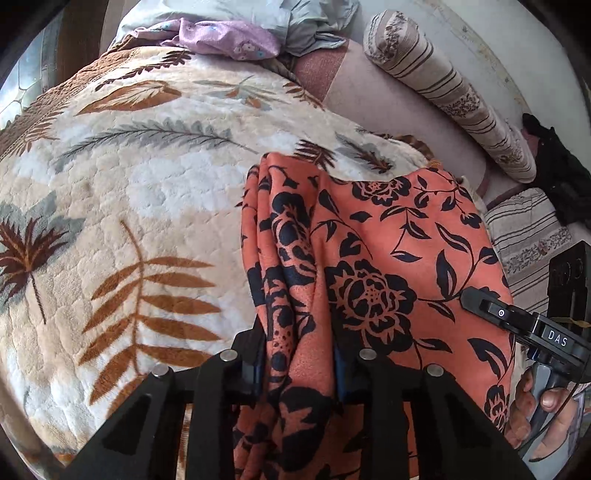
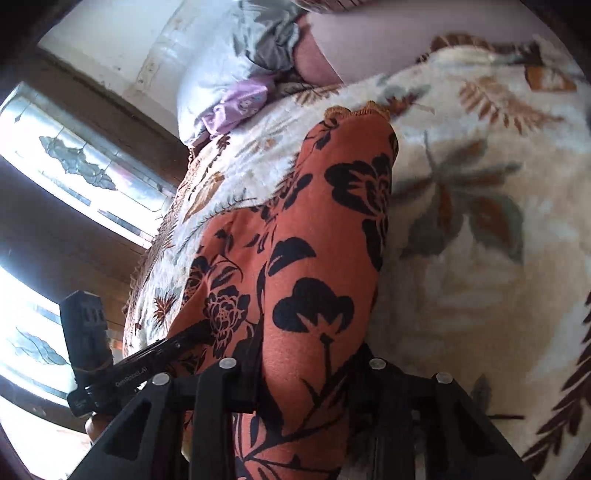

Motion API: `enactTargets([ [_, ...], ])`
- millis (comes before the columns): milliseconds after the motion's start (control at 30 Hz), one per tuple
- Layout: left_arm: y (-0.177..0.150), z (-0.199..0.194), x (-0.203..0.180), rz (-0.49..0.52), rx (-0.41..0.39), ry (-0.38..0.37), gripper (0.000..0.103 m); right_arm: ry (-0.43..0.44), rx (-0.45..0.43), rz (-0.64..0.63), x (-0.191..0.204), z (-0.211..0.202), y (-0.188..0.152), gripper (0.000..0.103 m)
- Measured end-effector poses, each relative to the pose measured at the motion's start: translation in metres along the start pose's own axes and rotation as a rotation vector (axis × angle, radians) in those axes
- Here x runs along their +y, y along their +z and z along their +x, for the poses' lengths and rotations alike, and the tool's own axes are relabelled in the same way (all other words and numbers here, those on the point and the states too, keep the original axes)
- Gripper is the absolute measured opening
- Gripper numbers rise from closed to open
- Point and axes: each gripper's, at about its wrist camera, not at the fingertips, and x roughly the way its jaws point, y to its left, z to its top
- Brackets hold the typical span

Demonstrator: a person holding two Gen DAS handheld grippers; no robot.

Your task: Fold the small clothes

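An orange garment with black flowers point(image 1: 388, 240) lies on a cream leaf-patterned blanket point(image 1: 147, 184). My left gripper point(image 1: 299, 350) is shut on a bunched fold at the garment's near left edge, the cloth pinched between both pads. In the right wrist view the same garment point(image 2: 332, 221) runs away from the camera as a long folded strip, and my right gripper point(image 2: 310, 362) is shut on its near end. One finger point(image 1: 491, 306) of my right gripper rests at the garment's right edge, with a hand point(image 1: 543, 410) on its handle. The left gripper's body point(image 2: 147, 354) shows at the lower left.
A striped bolster point(image 1: 443, 88) and a striped cushion point(image 1: 528, 236) lie along the wall on the right. Purple cloth point(image 1: 229, 37) and pale blue cloth point(image 1: 295, 22) are heaped at the far end. A black item point(image 1: 557, 177) sits far right. A window point(image 2: 74, 162) is left of the bed.
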Motion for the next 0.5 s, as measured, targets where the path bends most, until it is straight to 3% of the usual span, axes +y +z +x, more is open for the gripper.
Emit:
enactTargets([
  [100,0.005,-0.005,-0.040,0.064,-0.067,-0.053,0.029,-0.035,-0.085,-0.051,-0.003,-0.044,0.013,0.033],
  [200,0.010,0.020,-0.075,0.080,-0.043,-0.087,0.031,-0.061,-0.137,-0.029,-0.040,-0.072,0.021,0.033],
  [267,0.007,0.050,-0.091,0.102,0.011,-0.042,0.038,-0.101,-0.156,0.054,-0.081,-0.076,0.024,0.040],
  [333,0.000,0.081,-0.099,0.156,0.114,0.087,0.048,-0.173,-0.133,0.145,-0.126,-0.066,0.020,0.056],
  [400,-0.006,0.073,-0.099,0.157,0.075,0.088,0.050,-0.258,-0.053,0.294,-0.168,-0.054,0.008,0.059],
  [433,-0.008,0.063,-0.101,0.170,0.052,0.105,0.052,-0.178,-0.095,0.332,-0.176,-0.060,-0.001,0.059],
  [500,-0.012,0.040,-0.101,0.187,0.011,0.139,0.053,-0.207,-0.156,0.302,-0.169,-0.078,-0.009,0.059],
])
